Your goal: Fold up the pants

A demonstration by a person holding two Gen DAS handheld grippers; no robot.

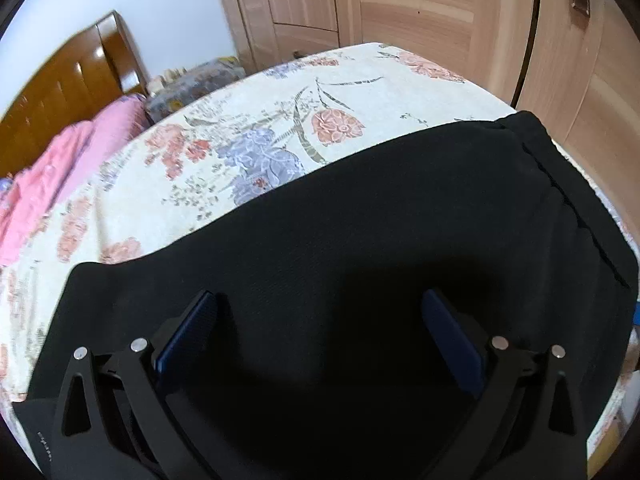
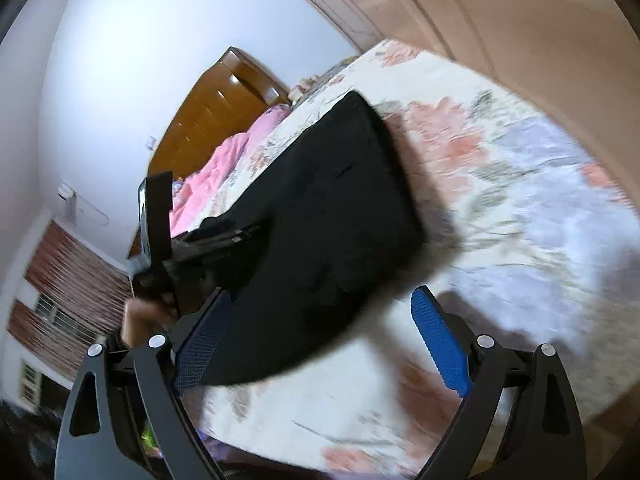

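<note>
Black pants point(image 1: 360, 216) lie flat across the near edge of a floral bedspread point(image 1: 248, 112), folded lengthwise, waistband to the right. My left gripper point(image 1: 320, 320) is open just above the pants, holding nothing. In the right wrist view the pants point(image 2: 336, 208) stretch away toward the headboard. My right gripper point(image 2: 324, 316) is open over the near end of the pants and the bedspread point(image 2: 520, 184), empty. The left gripper body point(image 2: 160, 240) and the hand holding it show at the left. The right view is motion-blurred.
A pink blanket point(image 1: 60, 168) is bunched by the wooden headboard point(image 1: 60, 72). A patterned pillow point(image 1: 192, 80) lies at the far side. Light wooden wardrobe doors point(image 1: 420, 8) stand behind the bed. A window point(image 2: 52, 312) is at the left.
</note>
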